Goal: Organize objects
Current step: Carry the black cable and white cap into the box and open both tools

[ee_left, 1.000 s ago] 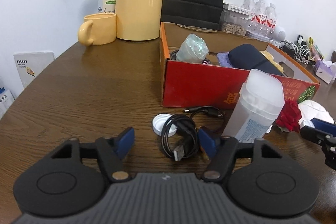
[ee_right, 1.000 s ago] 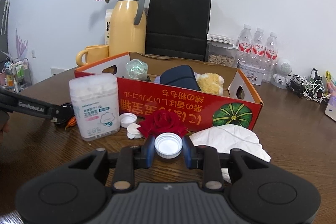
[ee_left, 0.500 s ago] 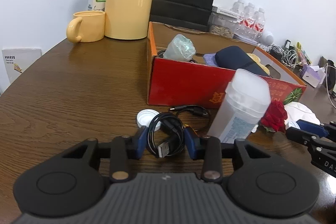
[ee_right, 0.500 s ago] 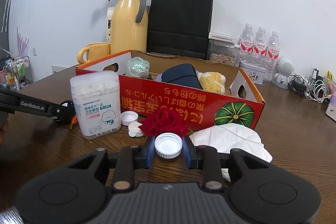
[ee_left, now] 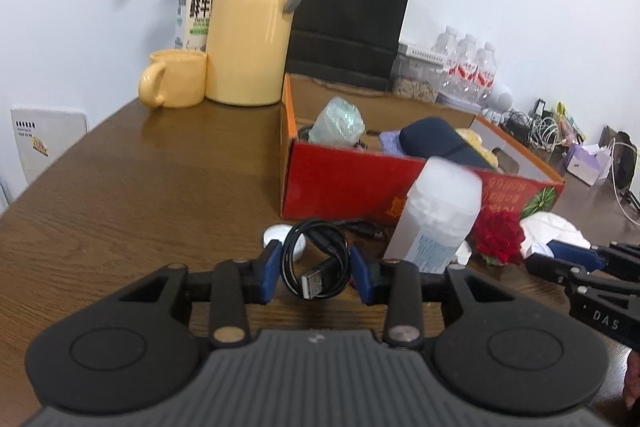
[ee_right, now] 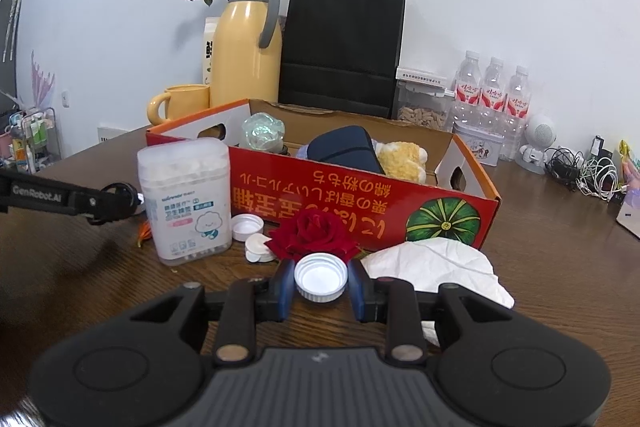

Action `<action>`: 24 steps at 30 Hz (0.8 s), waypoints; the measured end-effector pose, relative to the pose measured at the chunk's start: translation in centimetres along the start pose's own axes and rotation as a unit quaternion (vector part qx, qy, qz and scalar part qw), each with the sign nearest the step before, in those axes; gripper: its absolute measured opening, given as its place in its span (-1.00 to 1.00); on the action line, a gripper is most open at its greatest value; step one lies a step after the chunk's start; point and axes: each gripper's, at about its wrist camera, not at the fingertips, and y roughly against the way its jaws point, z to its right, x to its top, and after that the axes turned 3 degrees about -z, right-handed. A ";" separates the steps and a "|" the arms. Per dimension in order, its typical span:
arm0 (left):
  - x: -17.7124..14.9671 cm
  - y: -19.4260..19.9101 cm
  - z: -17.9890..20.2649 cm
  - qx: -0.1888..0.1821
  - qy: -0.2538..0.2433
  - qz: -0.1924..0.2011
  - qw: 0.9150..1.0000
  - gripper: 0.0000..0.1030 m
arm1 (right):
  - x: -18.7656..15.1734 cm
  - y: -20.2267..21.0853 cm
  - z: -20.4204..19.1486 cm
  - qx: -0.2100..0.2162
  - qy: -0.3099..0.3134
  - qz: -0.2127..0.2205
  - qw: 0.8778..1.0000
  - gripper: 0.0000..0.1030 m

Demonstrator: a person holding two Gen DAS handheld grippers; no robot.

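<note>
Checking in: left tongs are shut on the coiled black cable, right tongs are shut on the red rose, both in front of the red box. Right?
Not quite. The right tongs are shut on a white bottle cap, not the red rose, which lies just behind it; the right wrist view shows this. The left tongs are shut on the coiled black cable, in front of the red box.

Left gripper (ee_left: 314, 273): my blue-padded black jaws are clamped on a coiled black USB cable (ee_left: 316, 259), tilted forward and downward.
Right gripper (ee_right: 320, 285): my blue pads pinch a white ribbed plastic bottle cap (ee_right: 320, 277) from both sides, angled downward.
Seen crosswise: each of my grippers reaches into the other's view.
</note>
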 end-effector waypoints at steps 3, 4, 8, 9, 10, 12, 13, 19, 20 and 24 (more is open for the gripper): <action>0.8 0.9 0.0 -0.001 -0.005 0.015 1.000 -0.26 | -0.1 0.4 -0.1 -0.001 0.004 0.006 1.000 -0.47; 1.1 1.1 0.1 0.000 -0.007 0.020 1.000 -0.26 | -0.1 0.5 -0.1 0.000 0.005 0.007 1.000 -0.47; 2.6 1.5 0.2 -0.001 -0.010 0.037 0.999 -0.26 | 0.7 1.4 0.1 0.001 0.006 0.021 1.000 -0.47; 3.1 1.5 0.3 -0.002 -0.011 0.042 0.999 -0.26 | 1.1 1.6 0.2 0.001 0.005 0.026 1.000 -0.47; 3.5 1.4 0.5 -0.002 -0.012 0.046 0.999 -0.26 | 1.6 1.7 0.3 -0.001 0.006 0.033 0.999 -0.47; 4.5 1.3 0.7 -0.005 -0.014 0.054 0.998 -0.26 | 2.5 1.9 0.7 -0.005 0.008 0.042 0.999 -0.47; 5.0 1.2 1.0 -0.006 -0.016 0.058 0.998 -0.26 | 3.1 1.9 0.9 -0.008 0.007 0.049 0.999 -0.47; 8.3 -0.4 2.2 -0.014 -0.019 0.080 0.997 -0.26 | 6.7 0.9 2.2 -0.023 0.001 0.074 0.997 -0.47; 8.7 -0.7 2.4 -0.015 -0.019 0.082 0.996 -0.26 | 7.2 0.5 2.5 -0.023 -0.002 0.075 0.997 -0.47; 10.3 -2.7 3.3 -0.016 -0.023 0.086 0.996 -0.26 | 9.3 -1.6 3.4 -0.028 -0.014 0.077 0.997 -0.47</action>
